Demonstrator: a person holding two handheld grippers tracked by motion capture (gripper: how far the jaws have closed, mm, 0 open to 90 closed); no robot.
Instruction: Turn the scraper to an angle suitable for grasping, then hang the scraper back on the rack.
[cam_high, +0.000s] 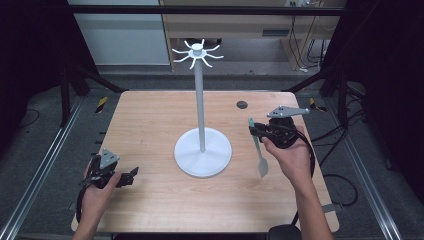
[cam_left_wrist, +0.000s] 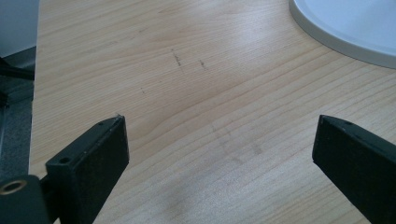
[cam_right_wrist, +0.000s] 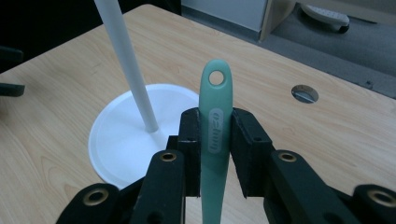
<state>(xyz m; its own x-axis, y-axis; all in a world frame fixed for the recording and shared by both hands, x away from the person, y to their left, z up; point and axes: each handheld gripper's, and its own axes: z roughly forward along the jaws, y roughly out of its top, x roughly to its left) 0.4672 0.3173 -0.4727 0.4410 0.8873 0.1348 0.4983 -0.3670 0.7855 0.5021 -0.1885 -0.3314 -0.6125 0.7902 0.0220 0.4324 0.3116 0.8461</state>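
Item one: a pale green spatula (cam_right_wrist: 215, 135), which we are holding clamped by its handle between the two black jaws of the right gripper (cam_right_wrist: 215, 140). The hanging hole at the handle's end is standing clear above the jaws in the right gripper view. In the high view the spatula (cam_high: 259, 150) is hanging blade-down from the right gripper (cam_high: 256, 129), over the right part of the table (cam_high: 150, 115), just beside the stand's base and apart from it.

Item two: a white stand (cam_high: 200, 110), with a round base, a thin upright pole and a crown of curved hooks on top, is standing at the middle of the table.

Item three: the left gripper (cam_high: 131, 175), which we are resting near the table's front left corner with its jaws spread wide, is gripping nothing; bare wood is showing between them, with the stand's base (cam_left_wrist: 345, 28) at the upper right of its view.
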